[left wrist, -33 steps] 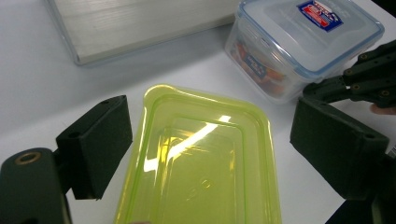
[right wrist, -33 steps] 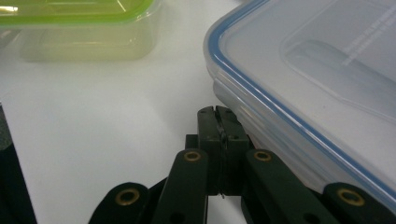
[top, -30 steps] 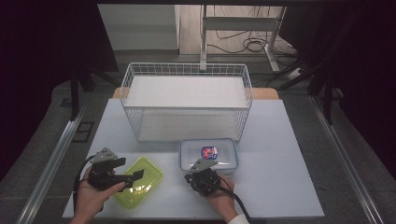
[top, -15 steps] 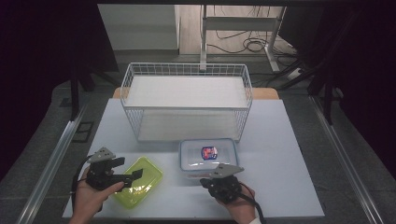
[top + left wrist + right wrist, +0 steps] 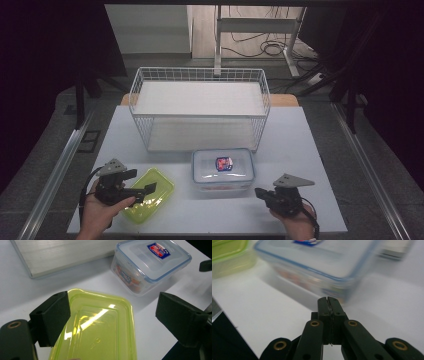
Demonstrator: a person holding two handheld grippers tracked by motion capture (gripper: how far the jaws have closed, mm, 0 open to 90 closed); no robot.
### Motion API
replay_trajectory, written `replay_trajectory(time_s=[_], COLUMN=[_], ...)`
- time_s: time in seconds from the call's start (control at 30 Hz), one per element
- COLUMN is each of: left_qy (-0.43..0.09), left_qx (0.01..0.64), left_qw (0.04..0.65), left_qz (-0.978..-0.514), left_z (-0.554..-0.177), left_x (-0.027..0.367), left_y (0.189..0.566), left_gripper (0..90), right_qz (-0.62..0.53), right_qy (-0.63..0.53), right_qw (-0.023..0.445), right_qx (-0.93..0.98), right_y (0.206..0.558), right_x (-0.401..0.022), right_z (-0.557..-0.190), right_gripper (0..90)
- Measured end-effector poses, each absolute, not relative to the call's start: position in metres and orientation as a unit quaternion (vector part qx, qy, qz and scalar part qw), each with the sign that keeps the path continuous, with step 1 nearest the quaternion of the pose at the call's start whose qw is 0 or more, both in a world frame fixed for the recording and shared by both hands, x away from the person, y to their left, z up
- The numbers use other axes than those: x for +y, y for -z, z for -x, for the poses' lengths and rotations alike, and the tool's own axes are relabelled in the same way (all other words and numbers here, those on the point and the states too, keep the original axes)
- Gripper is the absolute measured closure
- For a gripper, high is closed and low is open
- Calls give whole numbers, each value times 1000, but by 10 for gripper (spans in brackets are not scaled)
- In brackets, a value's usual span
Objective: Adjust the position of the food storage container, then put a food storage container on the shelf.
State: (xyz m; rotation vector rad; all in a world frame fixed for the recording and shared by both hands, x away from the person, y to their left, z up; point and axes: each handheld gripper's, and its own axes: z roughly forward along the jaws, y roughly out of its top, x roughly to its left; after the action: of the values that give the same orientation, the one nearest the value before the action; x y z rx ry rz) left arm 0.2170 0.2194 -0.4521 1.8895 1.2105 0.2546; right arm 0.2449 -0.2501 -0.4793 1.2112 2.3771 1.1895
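A lime-green lidded container (image 5: 145,207) lies at the table's front left. My left gripper (image 5: 141,182) hovers over it, open, its jaws straddling the lid (image 5: 100,327) without touching it. A clear container with a blue-rimmed lid and a red-blue label (image 5: 223,169) sits just right of it, with coloured things inside (image 5: 127,277). My right gripper (image 5: 260,192) rests low at the front right, shut on nothing. Its tips (image 5: 328,300) point at the clear container's near wall (image 5: 319,262), a short gap away. The green container (image 5: 229,255) shows blurred at the upper left of the right gripper view.
A white wire basket (image 5: 200,107) with a pale board inside stands behind both containers, its front close to the clear one. The table's front edge (image 5: 210,233) runs just below both hands. Open table surface lies to the right of the clear container.
My right gripper has slid from the clear container's front left corner out to the front right, away from it. The left gripper has barely shifted over the green container.
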Motion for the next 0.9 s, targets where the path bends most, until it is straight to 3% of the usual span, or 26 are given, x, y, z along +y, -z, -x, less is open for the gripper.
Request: replay_trajectory(time_s=[0.13,0.23,0.27,0.3,0.33,0.5,0.7,0.9], left_qy=[-99,-97,-97,-93,-91,-80,-71,-65], left_qx=[483,484,484,486,487,489,485,479], left_qw=[426,425,425,429,431,439,449,457], left_qz=[-759,-759,-759,-756,-754,-750,-747,-746], left_z=[-218,-218,-218,-218,-218,-218,-219,-223], left_x=[215,213,213,211,210,206,201,190], left_y=[454,453,453,453,452,450,447,445], left_gripper=[122,117,114,112,109,101,100,97], right_qz=[-440,-446,-446,-447,-452,-446,-435,-430], right_qy=[-415,-423,-423,-429,-431,-442,-460,-466], right_qw=[106,104,104,107,107,118,117,112], right_qx=[789,782,782,778,774,769,765,765], right_y=[479,480,480,478,477,474,471,469], right_x=[-272,-275,-275,-276,-276,-273,-272,-270], right_z=[-250,-253,-253,-253,-253,-252,-254,-258], right_gripper=[827,625,625,517,469,310,231,208])
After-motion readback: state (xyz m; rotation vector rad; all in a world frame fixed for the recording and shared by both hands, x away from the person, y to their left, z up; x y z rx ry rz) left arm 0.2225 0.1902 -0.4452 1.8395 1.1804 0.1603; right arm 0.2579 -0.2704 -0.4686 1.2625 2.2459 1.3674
